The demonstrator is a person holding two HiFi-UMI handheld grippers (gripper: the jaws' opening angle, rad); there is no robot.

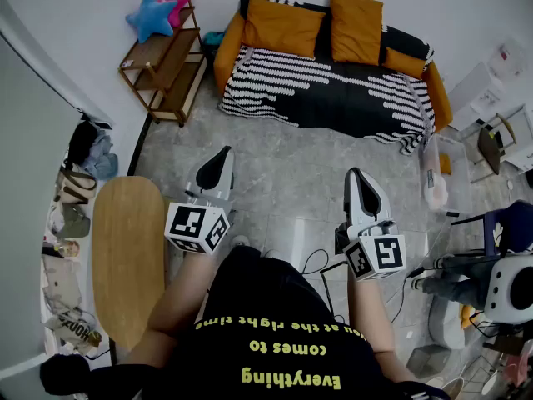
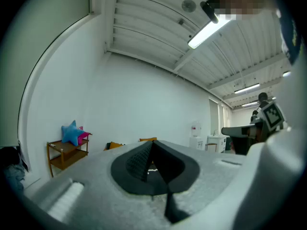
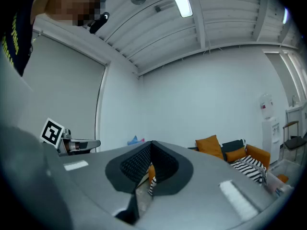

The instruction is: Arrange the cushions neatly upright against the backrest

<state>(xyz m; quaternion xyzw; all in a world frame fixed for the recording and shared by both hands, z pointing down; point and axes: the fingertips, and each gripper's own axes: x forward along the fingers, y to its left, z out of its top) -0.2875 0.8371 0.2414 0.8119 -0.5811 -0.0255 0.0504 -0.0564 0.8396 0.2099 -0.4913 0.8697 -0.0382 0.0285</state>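
A sofa (image 1: 333, 90) with a black-and-white striped cover stands against the far wall. A wide orange cushion (image 1: 283, 25) leans on the backrest at its left. A second orange cushion (image 1: 356, 27) stands upright near the middle, and a smaller one (image 1: 405, 61) lies lower to the right. My left gripper (image 1: 221, 158) and right gripper (image 1: 353, 176) hover over the floor well short of the sofa, both shut and holding nothing. In the right gripper view the cushions (image 3: 210, 144) show far off beyond the closed jaws. The left gripper view points toward the wall and shelf.
A wooden shelf (image 1: 166, 57) with a blue star plush (image 1: 150, 15) stands left of the sofa. An oval wooden table (image 1: 127, 257) is at my left, with bags (image 1: 75, 190) by the wall. Cables (image 1: 321, 261), a chair (image 1: 491, 144) and a white machine (image 1: 508, 286) are to the right.
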